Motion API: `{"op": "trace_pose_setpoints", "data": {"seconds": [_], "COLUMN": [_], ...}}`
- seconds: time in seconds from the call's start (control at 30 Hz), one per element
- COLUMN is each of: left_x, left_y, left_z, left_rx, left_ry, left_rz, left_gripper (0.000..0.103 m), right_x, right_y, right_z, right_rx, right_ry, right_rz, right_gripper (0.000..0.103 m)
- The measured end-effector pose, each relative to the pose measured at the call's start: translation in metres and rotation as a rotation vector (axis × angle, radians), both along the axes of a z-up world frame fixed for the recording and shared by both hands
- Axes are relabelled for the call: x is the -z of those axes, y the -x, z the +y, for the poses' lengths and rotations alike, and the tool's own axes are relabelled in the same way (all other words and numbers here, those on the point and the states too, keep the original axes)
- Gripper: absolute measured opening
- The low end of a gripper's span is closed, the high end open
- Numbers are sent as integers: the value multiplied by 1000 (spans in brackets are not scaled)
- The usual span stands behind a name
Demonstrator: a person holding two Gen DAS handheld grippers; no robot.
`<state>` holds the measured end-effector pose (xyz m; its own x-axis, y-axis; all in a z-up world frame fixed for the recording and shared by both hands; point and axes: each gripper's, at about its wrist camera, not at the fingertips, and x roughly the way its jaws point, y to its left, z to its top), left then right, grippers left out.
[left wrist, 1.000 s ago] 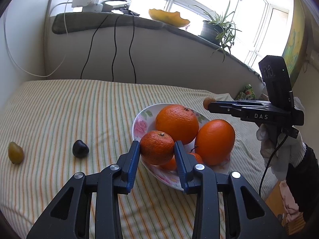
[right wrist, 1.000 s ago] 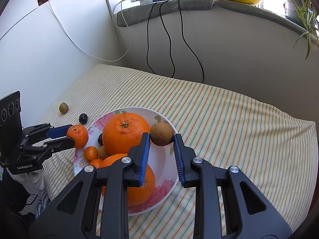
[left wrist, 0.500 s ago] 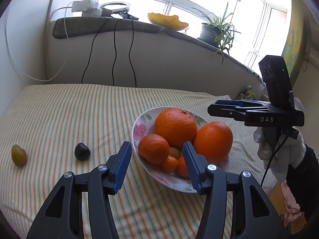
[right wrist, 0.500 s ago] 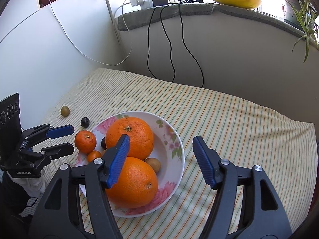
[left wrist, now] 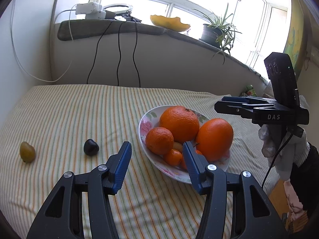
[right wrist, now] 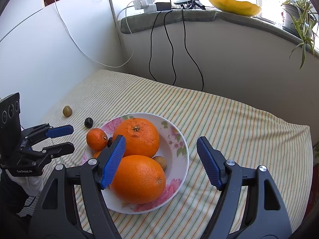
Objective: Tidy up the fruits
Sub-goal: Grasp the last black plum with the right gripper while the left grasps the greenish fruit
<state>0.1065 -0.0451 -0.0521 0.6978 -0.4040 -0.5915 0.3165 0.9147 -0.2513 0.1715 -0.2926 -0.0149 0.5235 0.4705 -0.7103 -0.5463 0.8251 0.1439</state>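
Observation:
A flowered white bowl (left wrist: 144,123) (right wrist: 179,139) on the striped cloth holds two big oranges (left wrist: 179,120) (right wrist: 139,177), a mandarin (left wrist: 159,140) (right wrist: 96,139), small orange fruits and a brown fruit (right wrist: 160,161). My left gripper (left wrist: 156,155) (right wrist: 61,138) is open and empty, just in front of the bowl's left rim. My right gripper (right wrist: 160,155) (left wrist: 233,101) is open and empty, above the bowl's near side. A dark plum (left wrist: 91,147) (right wrist: 88,122) and a yellow-green fruit (left wrist: 27,154) (right wrist: 67,111) lie on the cloth left of the bowl.
A grey wall with hanging black cables (left wrist: 119,59) rises behind the table. The sill above carries a yellow dish (left wrist: 169,23), a potted plant (left wrist: 215,32) and a power strip (left wrist: 89,10). A white wall (right wrist: 49,59) stands at the left.
My left gripper let go of the mandarin into the bowl, opened and drew back. My right gripper dropped the brown fruit into the bowl and opened wide.

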Motion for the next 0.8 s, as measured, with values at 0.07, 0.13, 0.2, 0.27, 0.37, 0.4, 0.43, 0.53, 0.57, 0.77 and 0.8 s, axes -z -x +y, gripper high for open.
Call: {"op": "trace_pose_setpoints", "data": {"seconds": [0.07, 0.13, 0.2, 0.27, 0.37, 0.4, 0.43, 0.53, 0.57, 0.77, 0.8], "left_x": [-1, -3, -5, -7, -7, -8, -8, -8, -7, -1, 0], "left_y": [3, 5, 7, 9, 11, 12, 13, 15, 16, 20, 21], "left_z": [2, 4, 6, 9, 14, 17, 19, 27, 30, 58, 64], "left_rx": [-3, -6, -9, -15, -21, -23, -26, -41, -46, -101, -114], "left_ry": [-2, -1, 0, -1, 1, 2, 3, 4, 4, -3, -4], "left_rz": [-5, -10, -15, -20, -24, -26, -27, -30, -30, -23, -25], "left_gripper": [53, 53, 53, 53, 53, 53, 53, 53, 53, 58, 64], "right_x": [-2, -5, -7, -10, -15, -16, -18, -24, -26, -28, -28], "right_y": [3, 6, 9, 12, 18, 19, 21, 27, 28, 33, 33], "right_z": [1, 4, 6, 10, 18, 21, 24, 33, 36, 64, 69], "right_rx": [-2, -5, -9, -16, -30, -34, -38, -52, -59, -104, -113], "right_ry": [1, 2, 3, 4, 8, 9, 9, 3, 0, -6, -5], "right_rz": [-3, -8, -13, -17, -24, -26, -30, -52, -53, -52, -52], "right_gripper": [76, 77, 77, 77, 77, 78, 85, 91, 91, 92, 92]}}
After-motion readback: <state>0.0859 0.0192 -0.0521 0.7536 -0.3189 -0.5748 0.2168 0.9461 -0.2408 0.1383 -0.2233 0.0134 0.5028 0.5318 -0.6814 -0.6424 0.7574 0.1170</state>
